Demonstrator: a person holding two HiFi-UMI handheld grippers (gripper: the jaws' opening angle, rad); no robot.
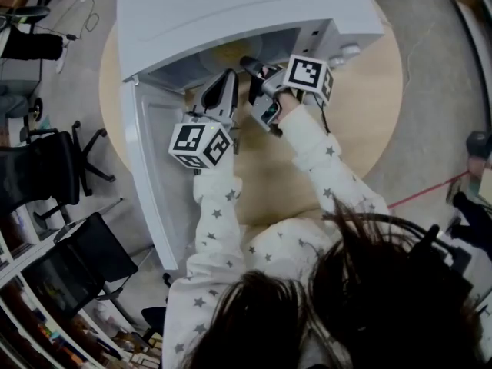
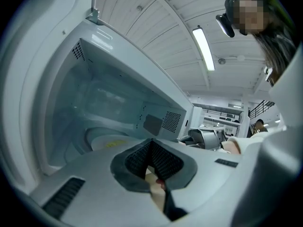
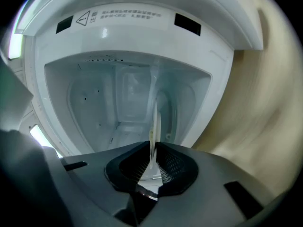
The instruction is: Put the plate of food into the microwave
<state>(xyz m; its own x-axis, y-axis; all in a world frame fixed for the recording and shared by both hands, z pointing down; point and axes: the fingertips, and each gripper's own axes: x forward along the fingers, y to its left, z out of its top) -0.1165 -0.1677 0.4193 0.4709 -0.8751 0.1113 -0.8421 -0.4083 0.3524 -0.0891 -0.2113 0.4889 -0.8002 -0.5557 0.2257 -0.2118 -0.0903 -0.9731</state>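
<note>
The white microwave (image 1: 231, 6) stands on a round wooden table (image 1: 369, 106) with its door (image 1: 154, 152) swung open to the left. A white plate (image 1: 229, 52) with yellow food lies just inside the cavity. My right gripper (image 1: 252, 66) reaches into the opening, shut on the plate's rim. In the right gripper view the plate (image 3: 155, 122) shows edge-on between the pads of that gripper (image 3: 152, 157). My left gripper (image 1: 225, 83) is at the opening's left side. Its jaws (image 2: 151, 148) are shut with nothing between them, and the plate (image 2: 106, 143) sits ahead of it on the cavity floor.
The microwave cavity (image 3: 128, 93) is otherwise bare. Its control knobs (image 1: 346, 52) are at the right of the opening. Office chairs (image 1: 54, 167) stand left of the table, and a red line (image 1: 430, 187) runs across the floor at right.
</note>
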